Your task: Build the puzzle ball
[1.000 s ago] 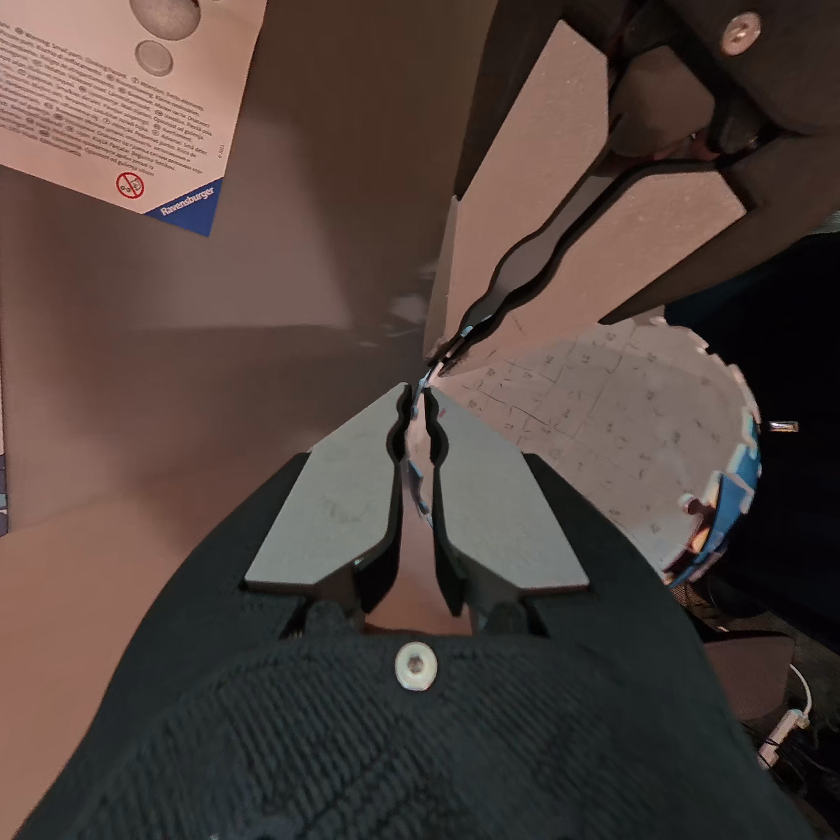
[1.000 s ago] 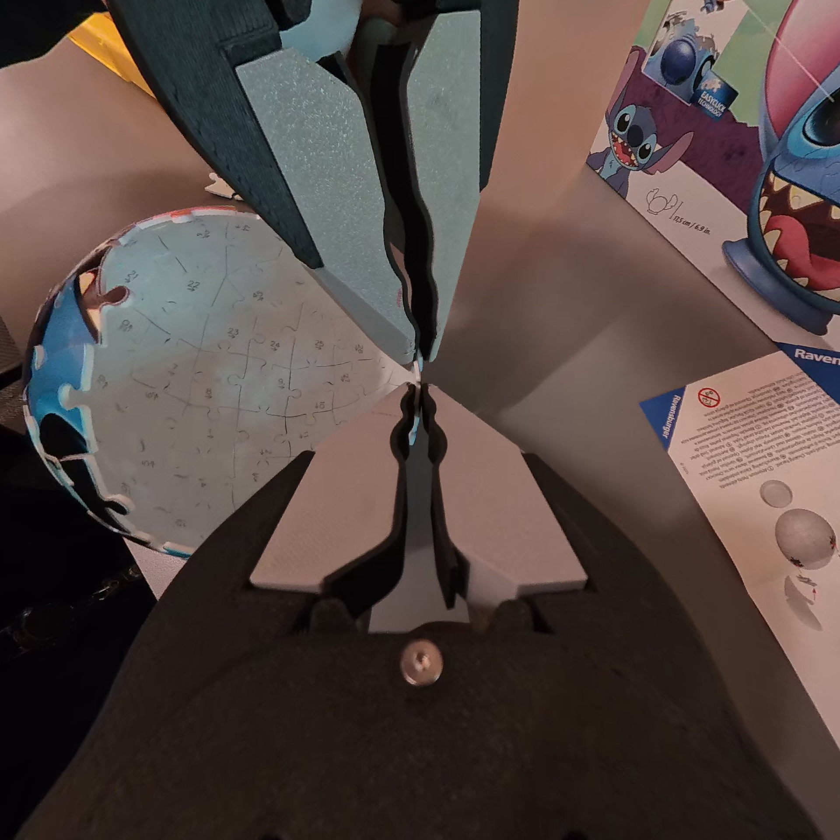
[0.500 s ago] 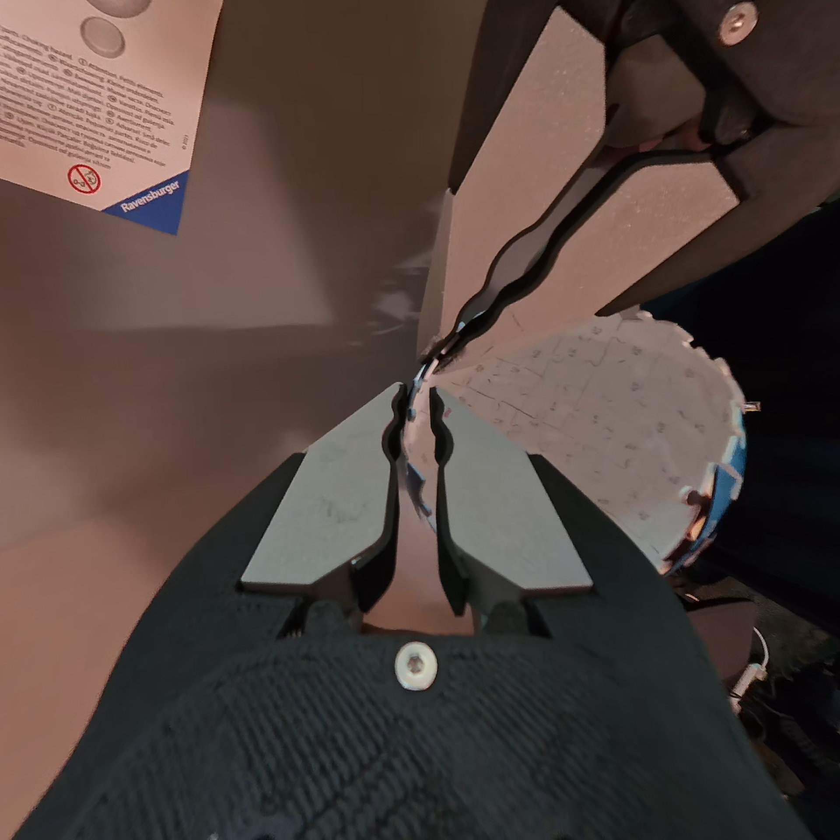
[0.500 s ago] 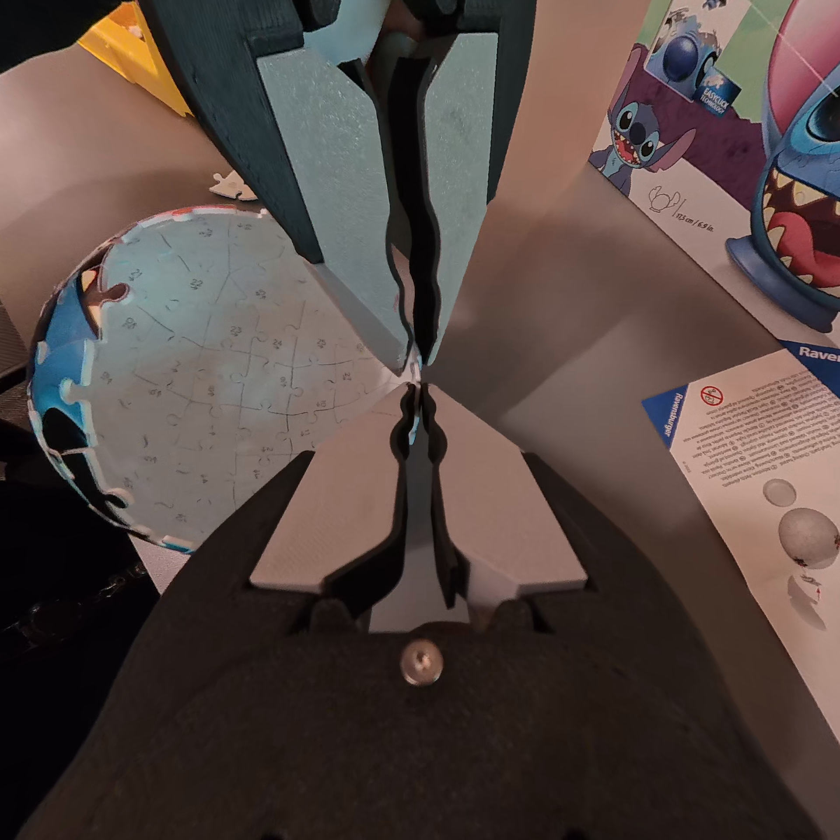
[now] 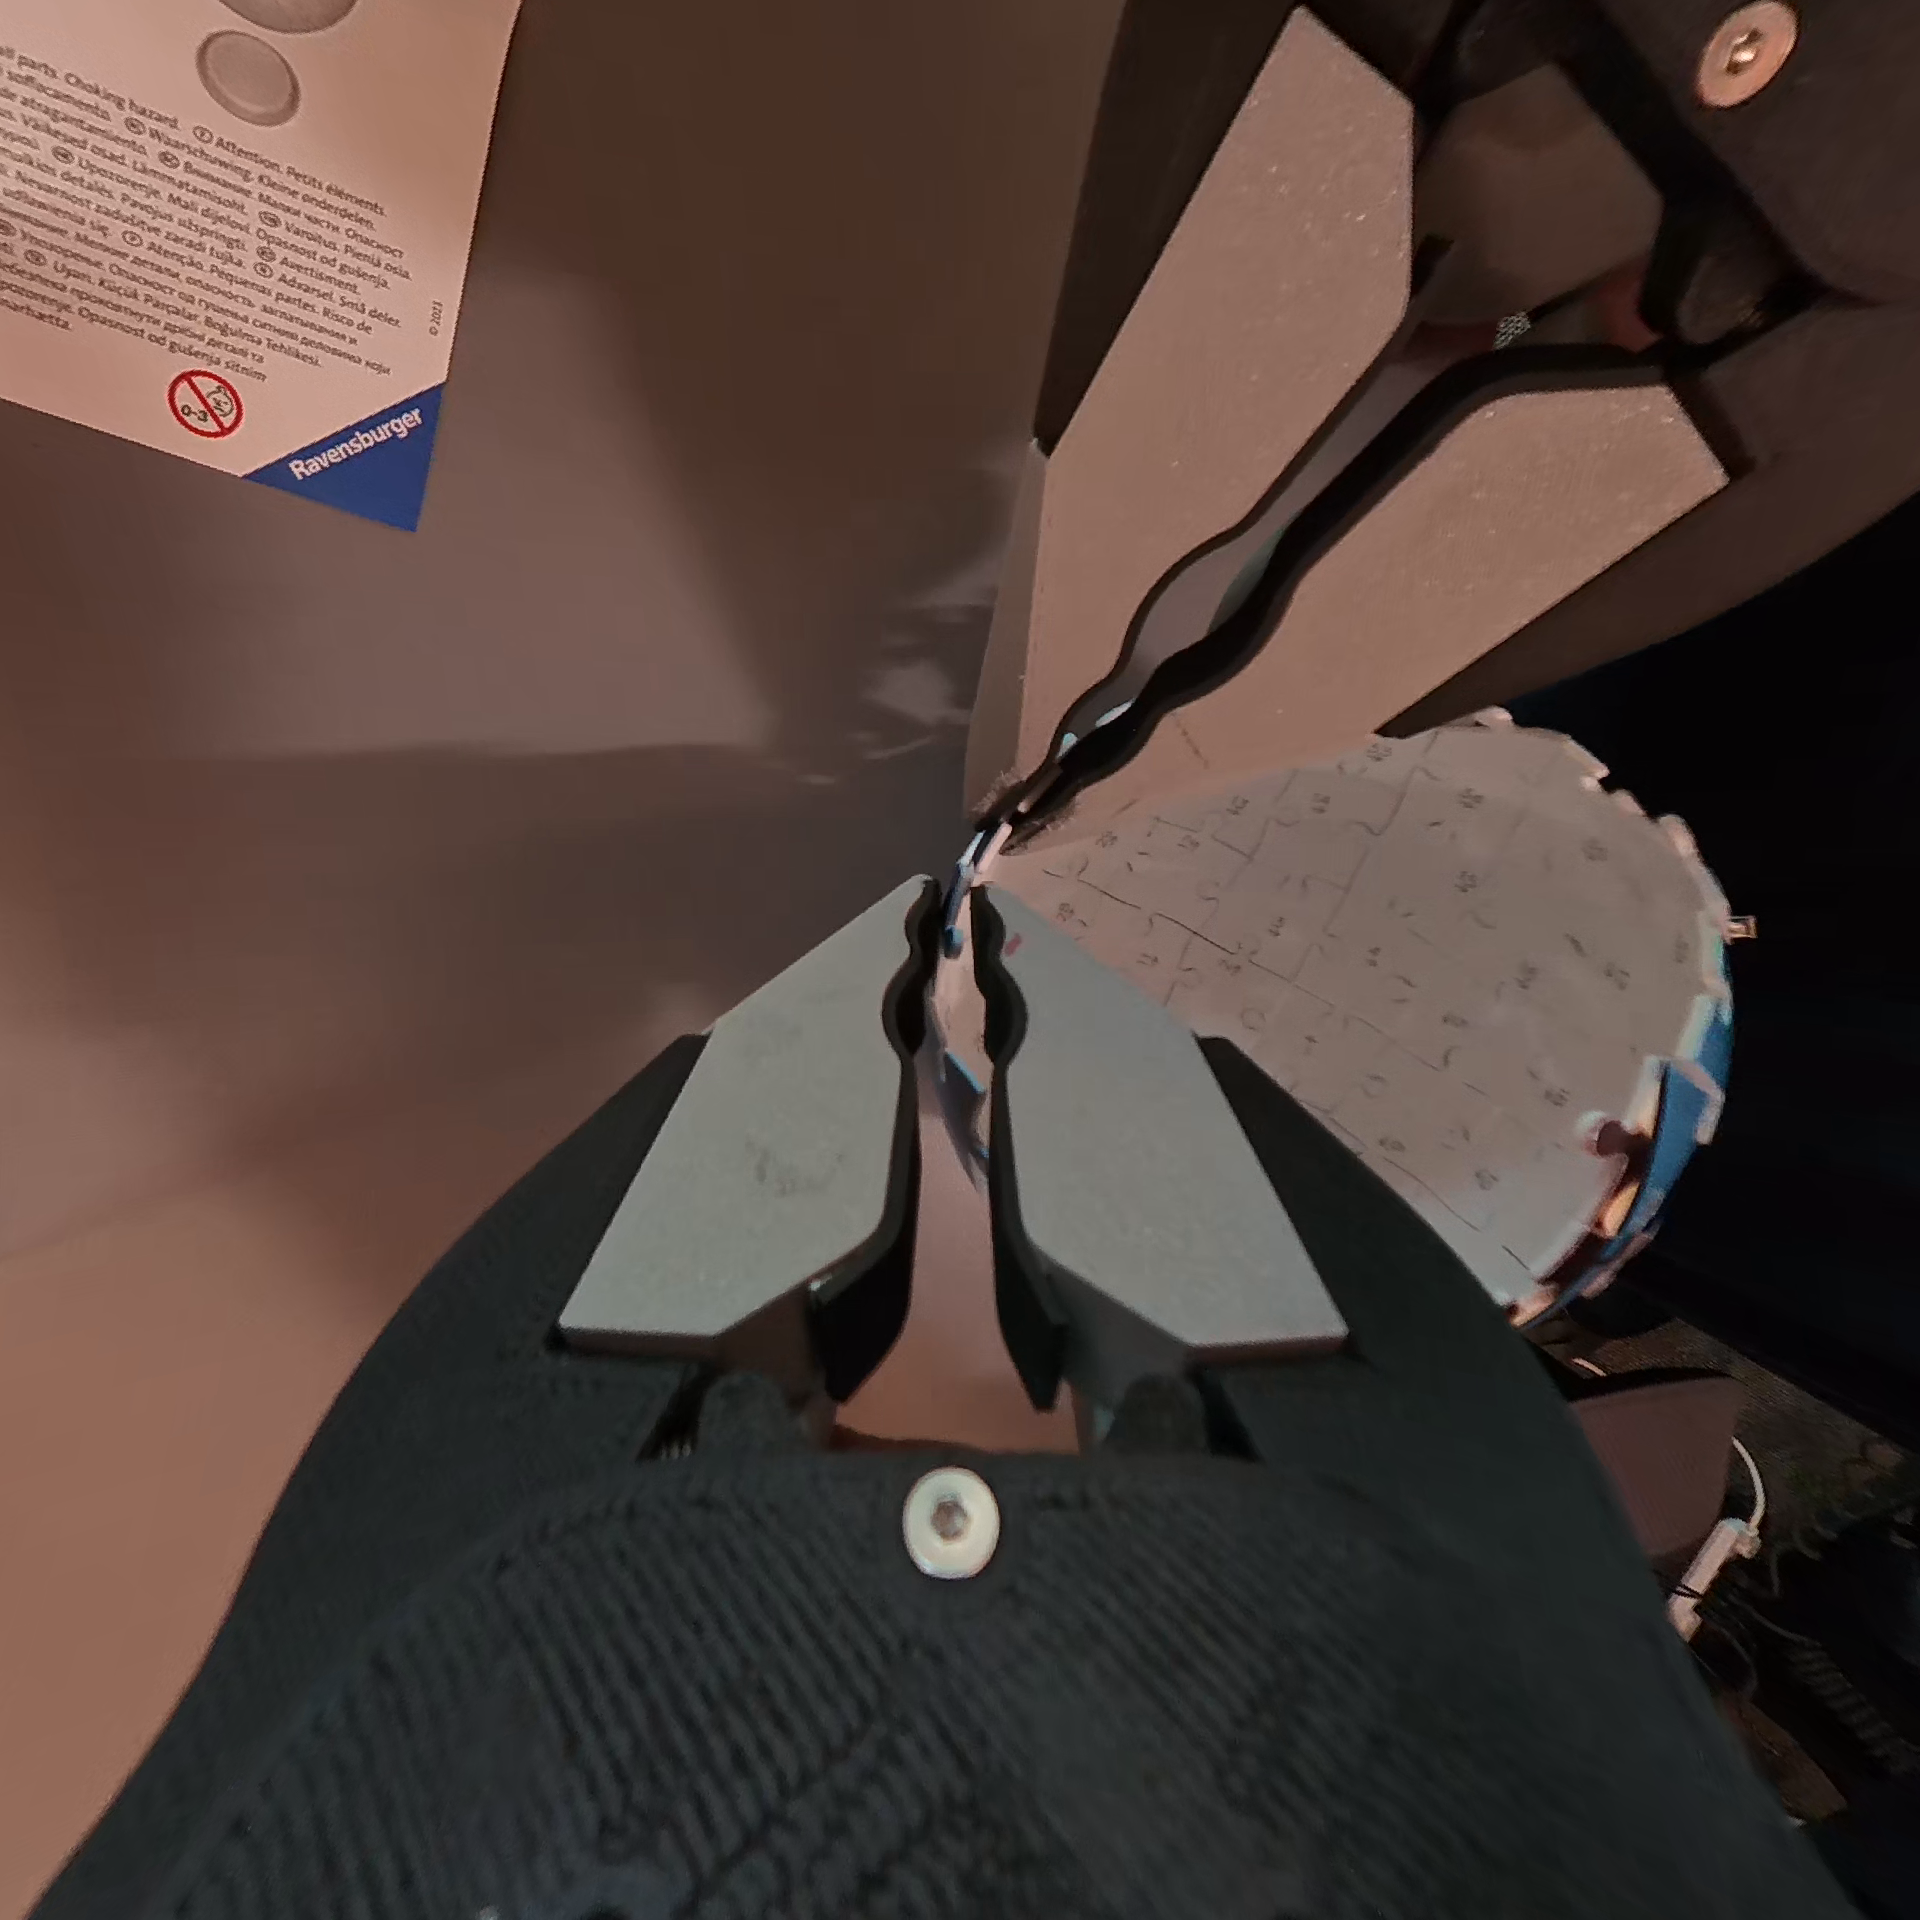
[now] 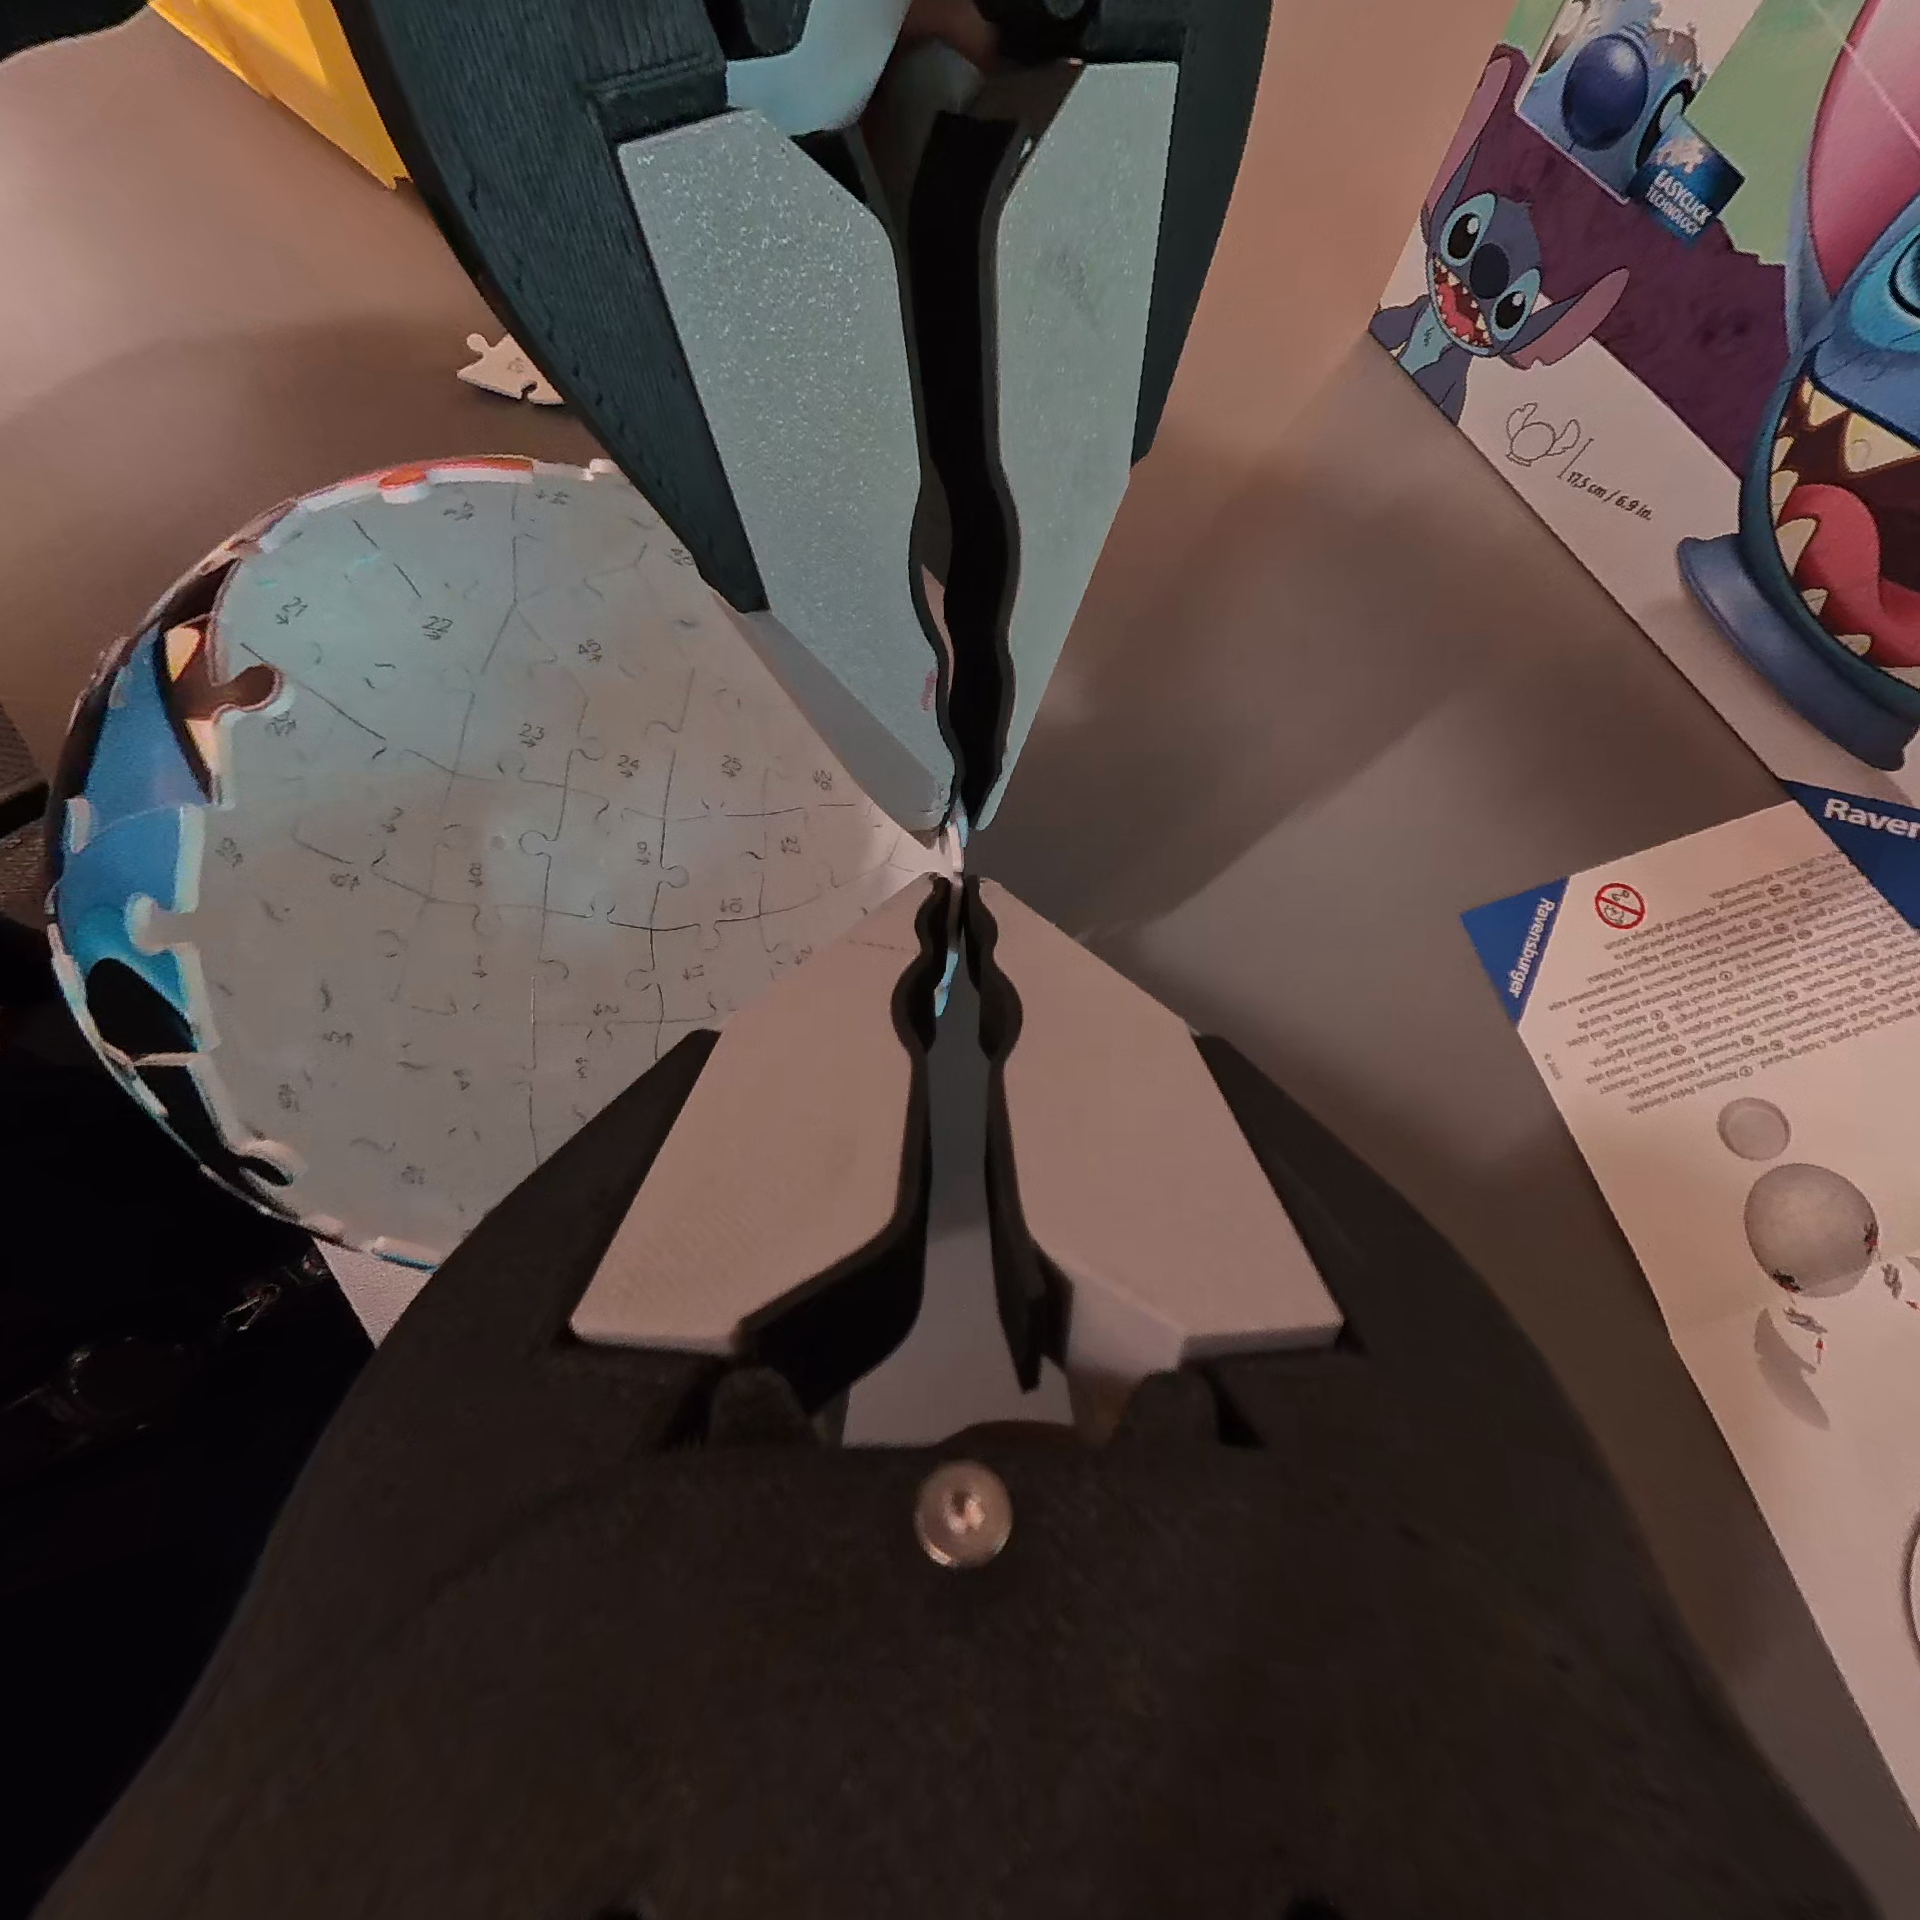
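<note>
The half-built puzzle ball (image 6: 468, 852) is an open shell with a white numbered inside and a blue printed outside. It also shows in the left wrist view (image 5: 1403, 987). My left gripper (image 5: 956, 899) is shut on the shell's rim edge. My right gripper (image 6: 956, 894) is shut on the same rim just beside it, tip to tip. In the left wrist view my right gripper (image 5: 1023, 810) comes in from the upper right. In the right wrist view my left gripper (image 6: 961, 810) comes in from above. The rim between the pads is mostly hidden.
An instruction leaflet (image 6: 1714, 1039) lies on the grey table (image 6: 1299, 727), also seen in the left wrist view (image 5: 208, 208). The puzzle box (image 6: 1714, 312) lies at the far right. A loose white piece (image 6: 509, 369) and a yellow object (image 6: 301, 73) lie beyond the ball. The table edge runs under the ball. My left and right fingertips are right by each other.
Both grippers keep their hold on the rim. The shell and both grippers have shifted slightly together; the left gripper shows a little more to the right in the right wrist view.
</note>
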Action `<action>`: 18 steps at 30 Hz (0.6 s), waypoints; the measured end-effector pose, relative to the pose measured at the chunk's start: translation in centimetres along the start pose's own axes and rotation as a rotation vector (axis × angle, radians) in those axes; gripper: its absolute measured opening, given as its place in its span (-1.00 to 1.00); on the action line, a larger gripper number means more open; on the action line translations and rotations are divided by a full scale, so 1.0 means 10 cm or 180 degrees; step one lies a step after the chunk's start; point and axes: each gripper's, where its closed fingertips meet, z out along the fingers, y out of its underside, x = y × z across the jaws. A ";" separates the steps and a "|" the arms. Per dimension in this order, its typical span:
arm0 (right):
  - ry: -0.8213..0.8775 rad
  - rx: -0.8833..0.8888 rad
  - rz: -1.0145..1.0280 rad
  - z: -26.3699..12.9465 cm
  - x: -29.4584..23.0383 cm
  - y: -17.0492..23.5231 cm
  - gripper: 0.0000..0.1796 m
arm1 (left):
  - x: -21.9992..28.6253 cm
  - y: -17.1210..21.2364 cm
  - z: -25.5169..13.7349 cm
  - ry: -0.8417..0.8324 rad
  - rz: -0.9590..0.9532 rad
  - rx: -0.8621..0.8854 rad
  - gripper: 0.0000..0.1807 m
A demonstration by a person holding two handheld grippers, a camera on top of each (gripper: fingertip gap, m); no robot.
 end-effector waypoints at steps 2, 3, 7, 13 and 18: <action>-0.0005 0.0001 0.0009 0.00 0.00 0.00 -1.00 | 0.00 0.00 0.00 -0.0001 -0.0002 -0.0002 -0.97; -0.0005 0.0005 0.0016 0.00 0.01 0.00 -1.00 | 0.00 -0.01 0.00 -0.0003 -0.0002 -0.0001 -0.97; 0.0004 0.0028 0.0036 -0.01 0.02 0.01 -1.00 | -0.01 -0.02 0.01 -0.0016 0.0000 0.0015 -0.97; 0.0027 0.0093 0.0087 -0.01 0.05 0.00 -1.00 | -0.03 -0.04 0.01 -0.0118 -0.0048 0.0082 -0.97; 0.0056 0.0103 0.0080 -0.01 0.05 0.00 -1.00 | -0.04 -0.04 0.01 -0.0253 -0.0064 0.0068 -0.98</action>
